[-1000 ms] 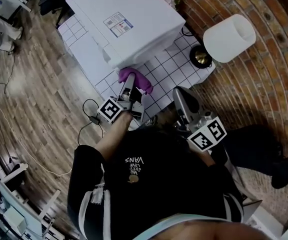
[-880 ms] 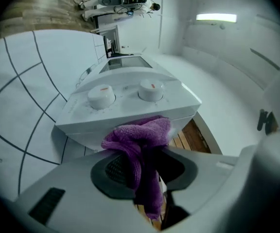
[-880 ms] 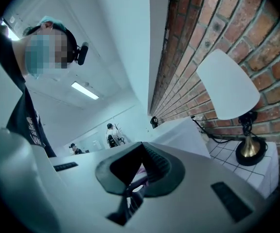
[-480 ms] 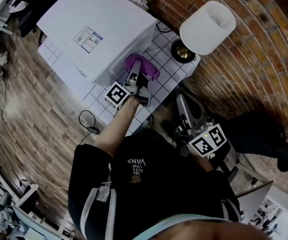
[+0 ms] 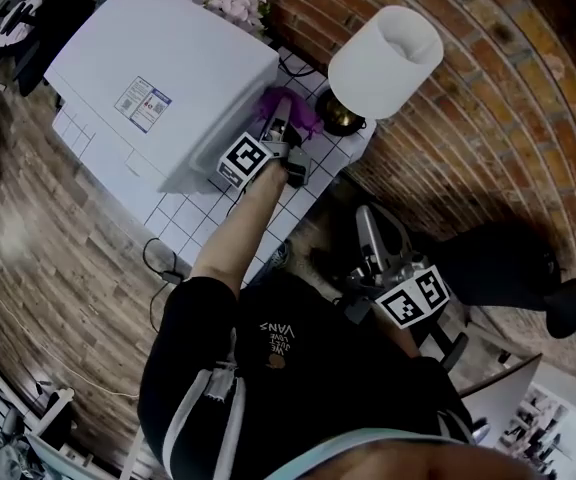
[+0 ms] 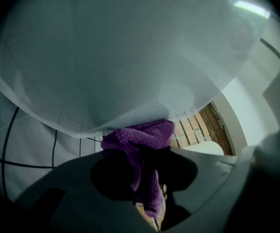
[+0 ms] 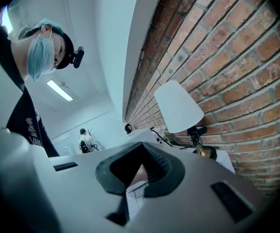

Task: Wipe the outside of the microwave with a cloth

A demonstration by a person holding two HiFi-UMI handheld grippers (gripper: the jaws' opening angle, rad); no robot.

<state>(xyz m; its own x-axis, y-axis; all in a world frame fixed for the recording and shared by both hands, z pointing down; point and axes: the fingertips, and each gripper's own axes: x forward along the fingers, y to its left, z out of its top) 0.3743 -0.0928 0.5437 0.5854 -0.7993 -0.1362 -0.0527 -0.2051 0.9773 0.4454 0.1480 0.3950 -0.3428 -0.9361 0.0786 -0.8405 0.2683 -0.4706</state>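
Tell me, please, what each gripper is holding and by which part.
The left gripper holds the purple cloth, pinched at a bunched fold, the rest bulging out against the microwave. The right gripper holds nothing; its jaws are together.

Purple cloth (image 5: 304, 109) mostly behind the left tongs (image 5: 281, 128); lamp base (image 5: 344, 120) half under its shade (image 5: 386, 63).

My head camera looks steeply down from well above the microwave (image 5: 158, 68) and the brick wall (image 5: 488, 88) behind it. The camera on my left gripper (image 5: 280, 133) sits close against the microwave's side, which fills most of its picture. The one on my right gripper (image 5: 368, 223) is well back from the microwave, tilted up at the brick. Head and left views share the purple cloth (image 6: 140, 140); head and right share the lamp (image 7: 178, 106).
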